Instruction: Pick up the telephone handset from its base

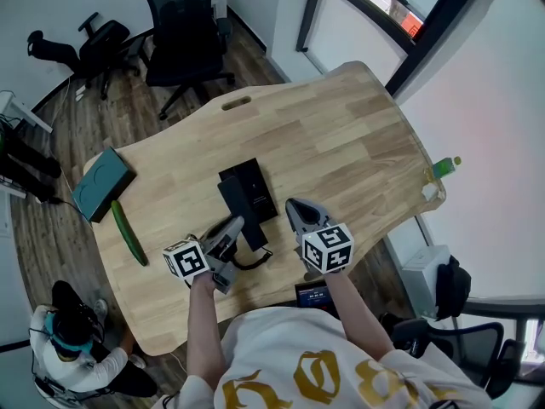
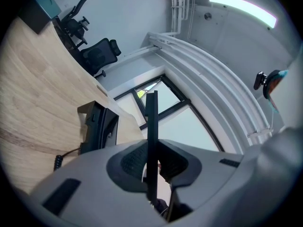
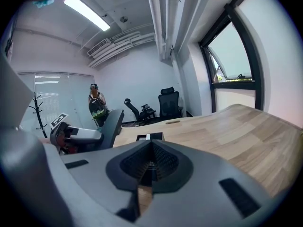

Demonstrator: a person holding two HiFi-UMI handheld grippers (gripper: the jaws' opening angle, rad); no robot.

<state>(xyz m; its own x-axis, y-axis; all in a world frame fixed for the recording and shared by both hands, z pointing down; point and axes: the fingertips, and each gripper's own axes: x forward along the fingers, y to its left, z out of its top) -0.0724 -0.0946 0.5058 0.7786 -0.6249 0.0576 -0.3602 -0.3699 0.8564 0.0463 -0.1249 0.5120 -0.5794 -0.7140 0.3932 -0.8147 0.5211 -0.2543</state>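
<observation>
Head view: wooden table (image 1: 341,135).
- Black telephone base (image 1: 260,192): mid-table, cord (image 1: 251,262) trailing toward the near edge.
- Left gripper (image 1: 237,227): jaws partly closed, clamped on the black telephone handset (image 1: 241,211), which is held off its base, just beside it.
- Right gripper (image 1: 295,205): jaws together, nothing between them, near the base's right side.
- Teal box (image 1: 102,181) and cucumber (image 1: 128,233): at the table's left edge.

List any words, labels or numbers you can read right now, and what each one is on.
Nothing reads clearly.
shirt: gold print, cut off by the frame, unreadable.
telephone base: no legible label.
green bottle: label too small.
</observation>
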